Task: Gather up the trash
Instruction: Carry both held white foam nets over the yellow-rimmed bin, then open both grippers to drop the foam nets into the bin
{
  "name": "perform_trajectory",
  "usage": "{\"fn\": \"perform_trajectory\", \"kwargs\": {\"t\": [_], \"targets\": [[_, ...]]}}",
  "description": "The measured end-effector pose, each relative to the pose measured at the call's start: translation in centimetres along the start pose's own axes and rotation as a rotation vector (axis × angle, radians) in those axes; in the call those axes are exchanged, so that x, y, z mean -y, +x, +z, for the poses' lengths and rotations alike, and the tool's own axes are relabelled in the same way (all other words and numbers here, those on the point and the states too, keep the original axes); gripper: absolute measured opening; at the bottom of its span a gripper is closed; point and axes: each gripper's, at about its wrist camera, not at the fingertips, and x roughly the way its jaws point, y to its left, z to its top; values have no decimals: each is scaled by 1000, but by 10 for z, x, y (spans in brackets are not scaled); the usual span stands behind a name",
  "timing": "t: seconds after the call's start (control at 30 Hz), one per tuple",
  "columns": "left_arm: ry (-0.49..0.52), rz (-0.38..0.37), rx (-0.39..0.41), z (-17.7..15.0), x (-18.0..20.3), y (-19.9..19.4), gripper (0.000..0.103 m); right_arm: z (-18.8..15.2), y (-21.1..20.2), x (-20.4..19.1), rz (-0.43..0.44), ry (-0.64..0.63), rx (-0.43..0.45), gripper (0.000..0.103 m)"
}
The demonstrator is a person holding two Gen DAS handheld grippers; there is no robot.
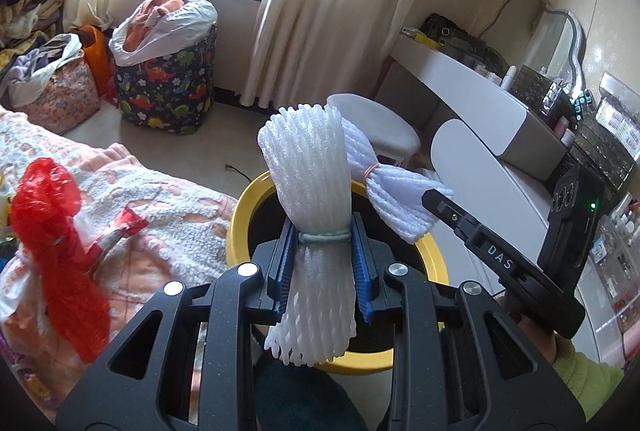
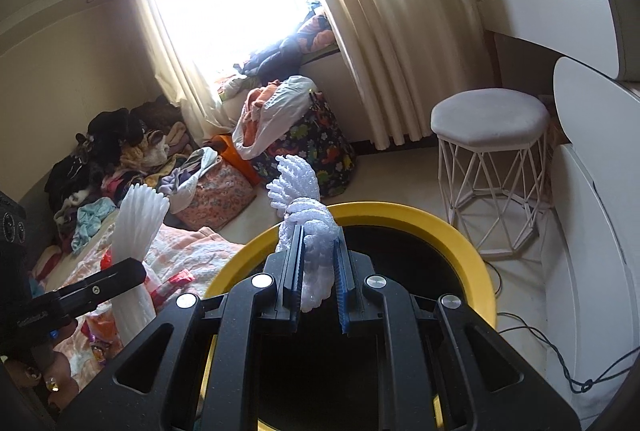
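Left gripper (image 1: 325, 263) clenched on foam net (image 1: 312, 215); right gripper (image 2: 318, 271) on another (image 2: 310, 231), above bin (image 2: 476, 263). "DAS" legible on right gripper.

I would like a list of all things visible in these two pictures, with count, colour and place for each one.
foam net bundle: two, white, one clamped in each gripper above the bin
trash bin: one, yellow rim, dark inside, below both grippers
red plastic bag: one, red, on the bed at left
blanket: one, peach and white, on the bed
dinosaur basket: one, dark with coloured print, near the curtain
stool: one, white, beside the dressing table
dressing table: one, white, at right
left gripper: black, blue pads, shut
right gripper: black, blue pads, shut
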Motion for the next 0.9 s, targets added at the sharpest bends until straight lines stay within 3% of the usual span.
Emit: {"fn": "perform_trajectory", "kwargs": {"t": [0.3,0.37,0.43,0.47,0.5,0.53,0.57,0.9], "targets": [[-6,4,-44,3,4,39,20,-7,9,17,-22,35,-43,15],[-9,19,-51,3,2,45,29,-7,11,20,-35,41,-56,17],[-12,37,-49,1,0,47,54,-9,12,20,-53,39,-58,29],[-17,45,-44,1,-2,46,61,-9,13,20,-60,34,-54,41],[-21,55,-34,-1,-4,43,74,-9,12,19,-68,28,-47,51],[-22,68,-23,-2,-6,40,87,-10,12,18,-74,23,-40,54],[-22,78,-13,-3,-8,37,89,-10,11,16,-80,16,-34,56],[-45,139,48,-12,-29,2,92,-11,13,-5,-47,-40,-36,68]]}}
